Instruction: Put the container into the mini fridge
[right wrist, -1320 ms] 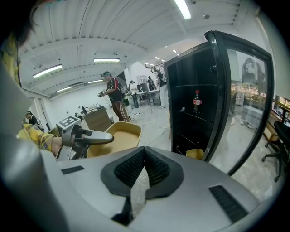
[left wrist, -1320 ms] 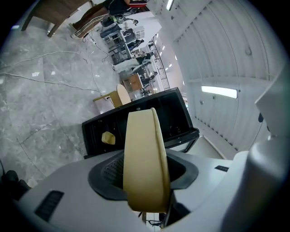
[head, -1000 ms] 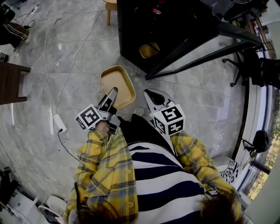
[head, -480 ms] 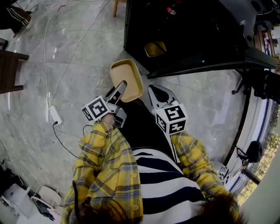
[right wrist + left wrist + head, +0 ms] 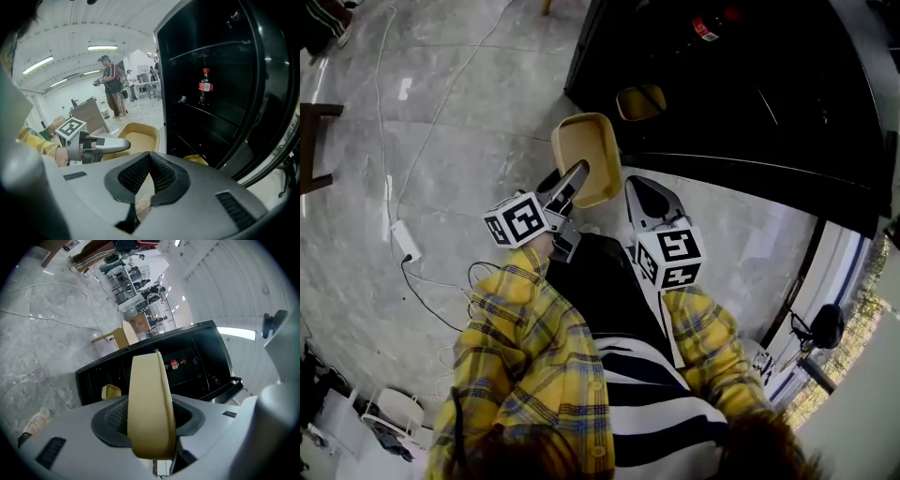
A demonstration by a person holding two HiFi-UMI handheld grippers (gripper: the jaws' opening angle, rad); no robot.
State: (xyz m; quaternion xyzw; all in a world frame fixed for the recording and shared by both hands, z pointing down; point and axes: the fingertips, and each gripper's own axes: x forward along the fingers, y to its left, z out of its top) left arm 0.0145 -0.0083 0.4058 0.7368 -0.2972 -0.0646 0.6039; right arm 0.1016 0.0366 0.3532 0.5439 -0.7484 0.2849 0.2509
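Matt plastic set against gloss black and polished stone

The container (image 5: 589, 155) looked like smooth, matt mustard plastic. The mini fridge (image 5: 722, 84), at 1 o'clock in the head view, had a gloss-black shell that threw back faint reflections. The bottle (image 5: 205, 86) on its shelf was shiny, with a red label. The floor (image 5: 441, 122) was polished grey marble-look stone with glare at 10 o'clock. The left hand-held gripper (image 5: 575, 180) and right hand-held gripper (image 5: 636, 186) wore pale grey matt plastic shells, and their pads (image 5: 161, 176) were dark, finely ribbed and rubbery. The sleeves (image 5: 516, 328) were soft checked cloth.
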